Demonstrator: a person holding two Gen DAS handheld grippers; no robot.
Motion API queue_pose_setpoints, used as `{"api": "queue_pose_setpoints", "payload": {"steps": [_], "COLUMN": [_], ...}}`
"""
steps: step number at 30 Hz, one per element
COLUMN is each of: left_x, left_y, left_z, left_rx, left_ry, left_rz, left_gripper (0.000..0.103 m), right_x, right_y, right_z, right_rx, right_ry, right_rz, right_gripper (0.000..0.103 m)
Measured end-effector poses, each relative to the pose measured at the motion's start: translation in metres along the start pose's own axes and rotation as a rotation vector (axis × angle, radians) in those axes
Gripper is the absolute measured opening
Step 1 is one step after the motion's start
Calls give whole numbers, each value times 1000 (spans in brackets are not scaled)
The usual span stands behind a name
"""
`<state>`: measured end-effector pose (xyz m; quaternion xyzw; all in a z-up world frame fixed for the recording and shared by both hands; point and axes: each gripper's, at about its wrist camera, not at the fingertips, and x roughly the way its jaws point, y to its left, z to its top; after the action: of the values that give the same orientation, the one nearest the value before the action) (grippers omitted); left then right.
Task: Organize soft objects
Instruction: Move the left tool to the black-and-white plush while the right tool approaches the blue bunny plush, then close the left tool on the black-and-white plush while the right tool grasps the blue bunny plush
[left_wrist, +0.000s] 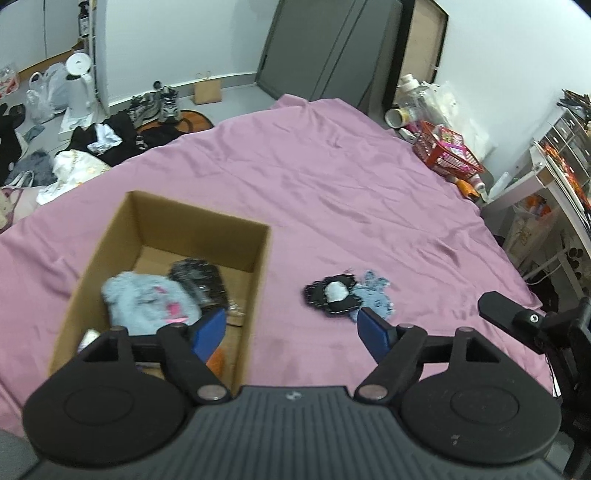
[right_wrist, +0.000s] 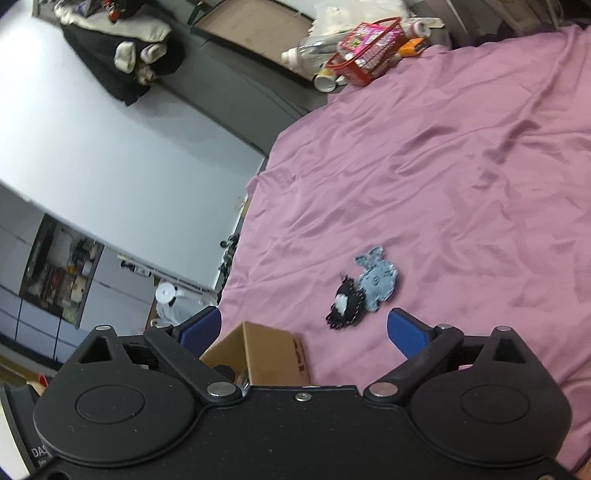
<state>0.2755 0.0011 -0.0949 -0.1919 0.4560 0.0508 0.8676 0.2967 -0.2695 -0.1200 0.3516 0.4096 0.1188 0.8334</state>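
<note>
Both my left tongs (left_wrist: 291, 325) and right tongs (right_wrist: 304, 328) are spread wide and hold nothing. The black toy (left_wrist: 332, 295) and the blue toy (left_wrist: 376, 293) lie touching on the pink bed (left_wrist: 332, 184), just beside the cardboard box (left_wrist: 258, 251), which already holds soft things. I'd come straight down over one toy, pinch its middle, and lift clear of the box wall.

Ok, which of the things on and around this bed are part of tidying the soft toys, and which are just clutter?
Part of the job:
cardboard box
light blue plush in the box
black plush in the box
black-and-white plush on the bed
blue plush touching it

Just lying about:
red basket
white kettle
shoes
brown paper bag
</note>
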Motion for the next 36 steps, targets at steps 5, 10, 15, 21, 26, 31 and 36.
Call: {"api": "queue_pose_setpoints", "payload": {"steps": [5,10,15,21,26,31,36], "left_x": [15,32,52,74,96,118,138], "left_y": [-16,-28,-36,-42,-45,-46,-47], "left_z": [0,0,4,8,13,14,15], "left_rx": [9,10,1,2,-2,-14,-11], "left_ry": [16,34,46,43,68,97,134], "left_rz": [-10,-18,-28,-26,-39,-40,-37], "left_gripper": [77,77,77,77,73,64,52], "right_x": [8,16,33,56,70,85,99], "right_y": [-17,-34,-50,-63,-72,-77,-83], "right_z": [6,7,6,7,9,8,7], "right_rx": [63,132,198,248,282,296,315], "right_ry": [-20,-42,-35,-14,-6,25,46], "right_rz": [-20,-16,14,15,1,2,-19], "right_gripper": [97,95,84,69,66,58,55]}}
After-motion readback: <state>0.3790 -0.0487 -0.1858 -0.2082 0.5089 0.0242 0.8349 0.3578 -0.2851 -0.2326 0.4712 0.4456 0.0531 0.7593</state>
